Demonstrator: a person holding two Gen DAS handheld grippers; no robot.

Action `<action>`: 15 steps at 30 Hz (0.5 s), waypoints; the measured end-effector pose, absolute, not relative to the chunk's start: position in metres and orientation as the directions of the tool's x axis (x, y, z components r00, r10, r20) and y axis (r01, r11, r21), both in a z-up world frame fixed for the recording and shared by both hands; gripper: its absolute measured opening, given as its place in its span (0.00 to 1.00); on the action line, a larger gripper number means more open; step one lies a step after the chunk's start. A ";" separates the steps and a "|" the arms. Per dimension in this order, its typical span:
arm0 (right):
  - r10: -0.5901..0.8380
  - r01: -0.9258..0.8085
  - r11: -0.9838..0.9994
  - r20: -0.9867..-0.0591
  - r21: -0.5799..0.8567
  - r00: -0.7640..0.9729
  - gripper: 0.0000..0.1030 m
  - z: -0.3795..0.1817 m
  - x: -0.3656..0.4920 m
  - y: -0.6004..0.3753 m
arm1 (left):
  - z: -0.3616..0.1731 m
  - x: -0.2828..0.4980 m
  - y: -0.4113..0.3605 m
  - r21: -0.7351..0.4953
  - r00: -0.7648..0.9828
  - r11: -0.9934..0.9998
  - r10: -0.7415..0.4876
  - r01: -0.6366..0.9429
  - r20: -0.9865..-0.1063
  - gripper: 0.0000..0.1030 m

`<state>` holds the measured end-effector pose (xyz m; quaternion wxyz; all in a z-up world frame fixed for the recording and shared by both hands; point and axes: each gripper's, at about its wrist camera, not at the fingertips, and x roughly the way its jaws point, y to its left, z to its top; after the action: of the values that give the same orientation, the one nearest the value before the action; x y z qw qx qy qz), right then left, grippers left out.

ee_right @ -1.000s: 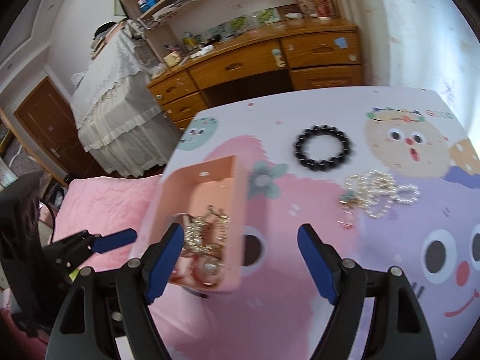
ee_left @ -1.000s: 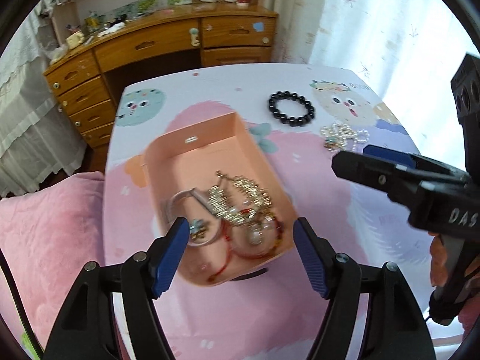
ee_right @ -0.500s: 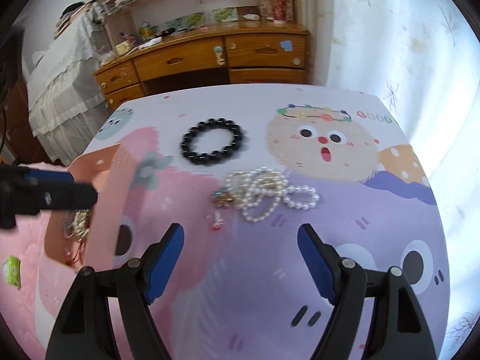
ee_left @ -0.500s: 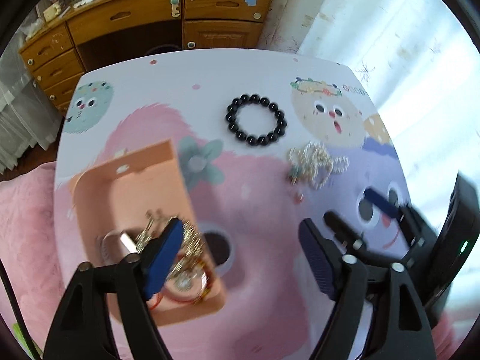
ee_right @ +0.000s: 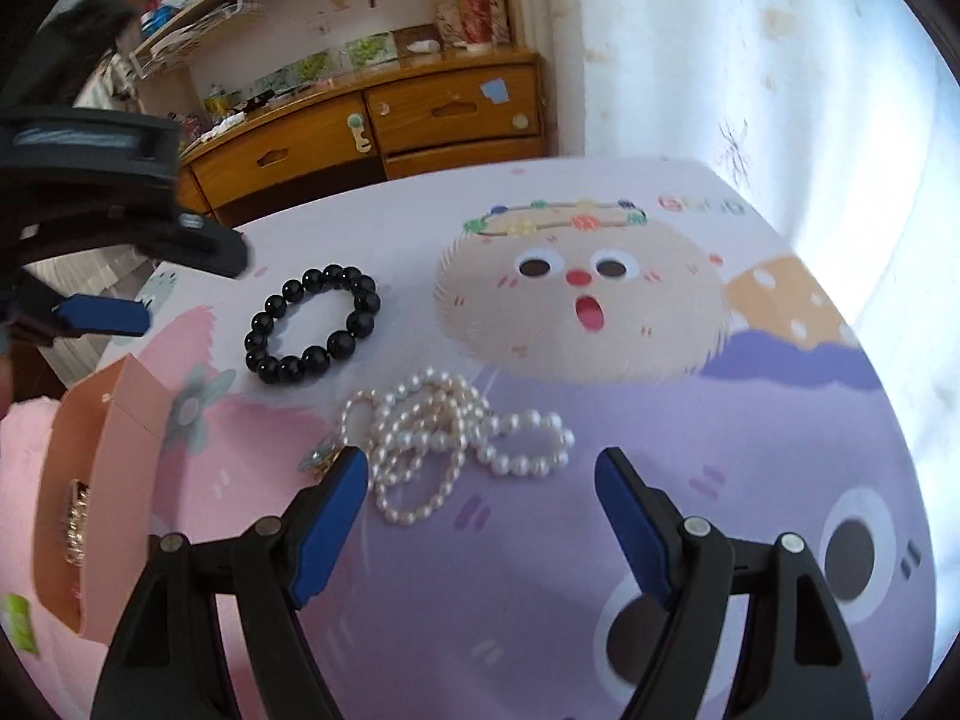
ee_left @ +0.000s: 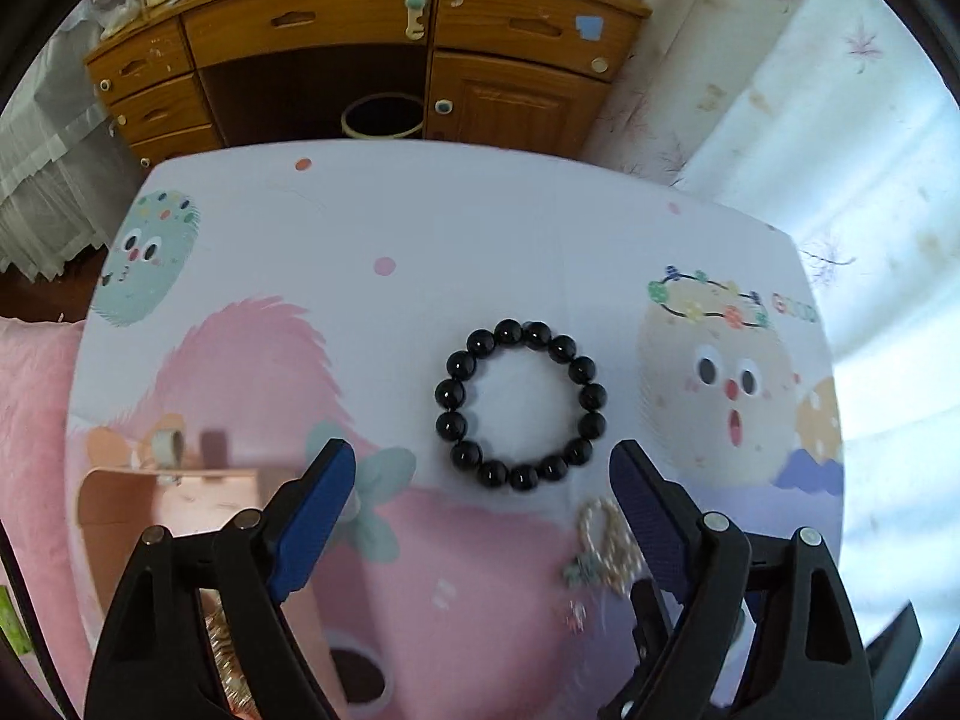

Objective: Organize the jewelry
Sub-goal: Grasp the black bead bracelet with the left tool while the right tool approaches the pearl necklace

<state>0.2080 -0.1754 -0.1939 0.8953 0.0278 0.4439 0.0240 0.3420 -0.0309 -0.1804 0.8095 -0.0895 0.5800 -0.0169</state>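
Left gripper, empty jaws opening just short of the black bead bracelet, could push it away.

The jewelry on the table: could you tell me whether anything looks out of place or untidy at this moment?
Yes. The black bead bracelet and the pearl necklace lie loose on the table, outside the pink box that already holds other jewelry. The necklace is heaped in tangled loops, with a small charm lying apart beside it.
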 end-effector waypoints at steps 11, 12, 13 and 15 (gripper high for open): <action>0.068 -0.058 0.997 -0.784 0.041 0.617 0.76 -0.201 0.232 -0.165 | -0.219 0.355 -0.038 -0.121 0.352 0.988 -0.079 -0.098 -0.933 0.55; 0.069 -0.065 0.997 -0.788 0.036 0.612 0.76 -0.202 0.233 -0.164 | -0.219 0.355 -0.038 -0.115 0.360 0.989 -0.074 -0.093 -0.930 0.54; 0.067 -0.076 0.997 -0.793 0.026 0.606 0.76 -0.203 0.234 -0.162 | -0.219 0.355 -0.039 -0.112 0.370 0.990 -0.073 -0.085 -0.926 0.52; 0.079 -0.096 0.995 -0.795 0.027 0.601 0.76 -0.204 0.234 -0.161 | -0.220 0.357 -0.041 -0.111 0.379 0.991 -0.075 -0.074 -0.922 0.43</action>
<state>0.2340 -0.1611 -0.2044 0.8948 -0.0094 0.4438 0.0489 0.3567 -0.0408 -0.2203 0.8277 -0.0666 0.5572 -0.0004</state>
